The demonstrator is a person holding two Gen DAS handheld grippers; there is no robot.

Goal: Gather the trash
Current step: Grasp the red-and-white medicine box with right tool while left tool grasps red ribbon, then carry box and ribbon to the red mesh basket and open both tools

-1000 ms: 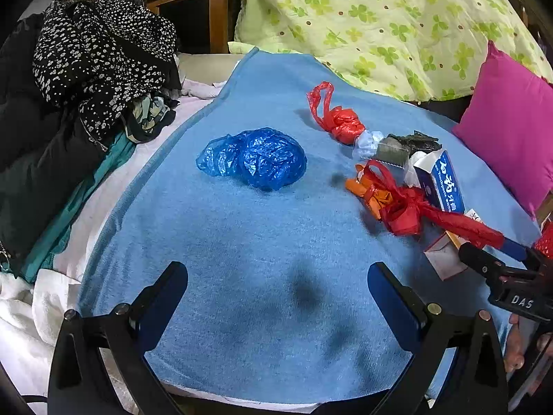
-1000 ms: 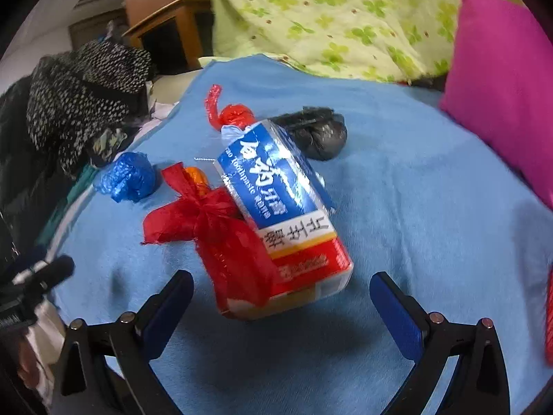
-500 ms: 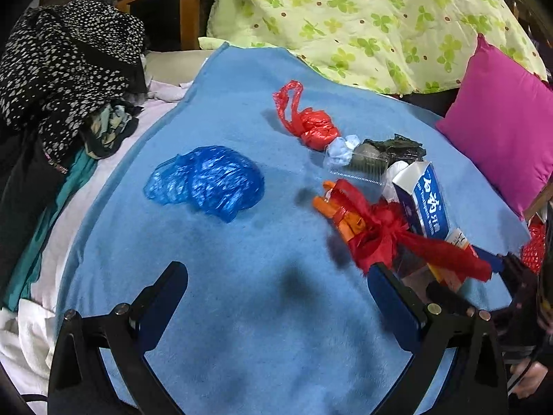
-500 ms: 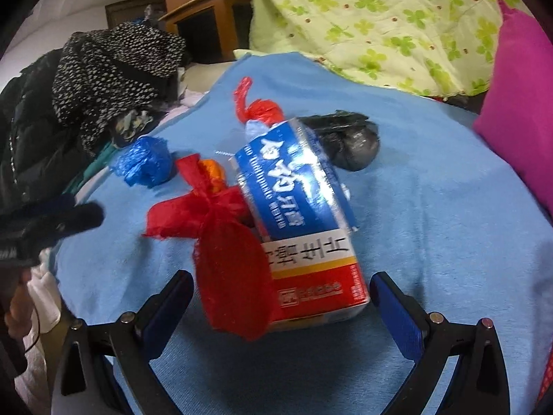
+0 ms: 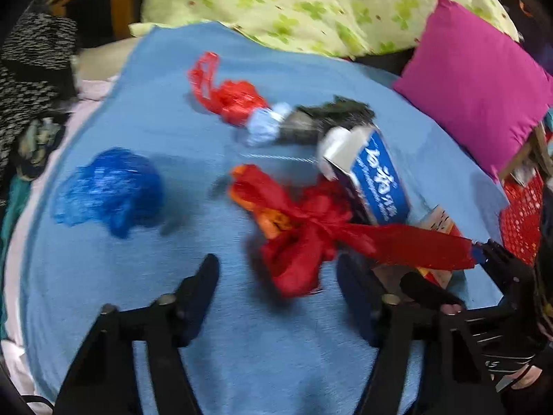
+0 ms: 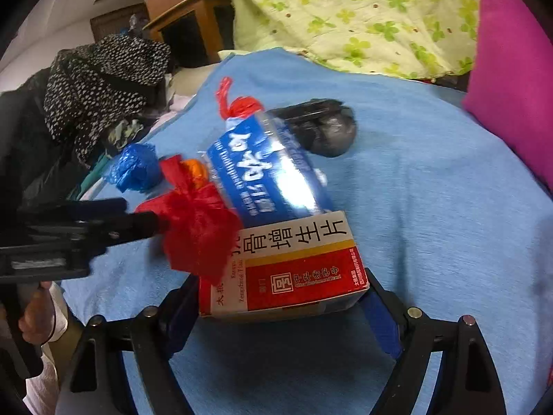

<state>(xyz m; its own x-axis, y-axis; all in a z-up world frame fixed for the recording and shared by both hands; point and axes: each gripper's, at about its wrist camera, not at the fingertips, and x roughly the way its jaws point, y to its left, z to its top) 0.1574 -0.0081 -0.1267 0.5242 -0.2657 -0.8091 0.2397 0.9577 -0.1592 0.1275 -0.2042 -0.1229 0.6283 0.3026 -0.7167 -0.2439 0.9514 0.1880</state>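
On the blue blanket point(image 5: 145, 79) lies a heap of trash. A red knotted bag point(image 5: 300, 245) sits between the fingers of my left gripper point(image 5: 278, 276). Its jaws are closing and the pads stand clear of the bag. A red-and-white carton point(image 6: 293, 263) fills my right gripper point(image 6: 280, 307). Those jaws are closing too, and both pads touch the carton's sides. On the carton rests a blue toothpaste box point(image 6: 262, 173). Further off lie a blue bag point(image 5: 110, 190), a second red bag point(image 5: 235, 97), a black bag point(image 6: 325, 131) and an orange wrapper point(image 5: 269, 221).
A magenta pillow point(image 5: 477, 79) lies at the right and a green clover quilt point(image 5: 311, 3) at the back. Dark clothes point(image 6: 96, 79) are piled along the left edge of the bed. A hand point(image 6: 38, 314) holds the left gripper's handle.
My left gripper has slid right from the blue bag to the red knotted bag and its jaws have narrowed. The right gripper has moved in around the carton and narrowed onto it.
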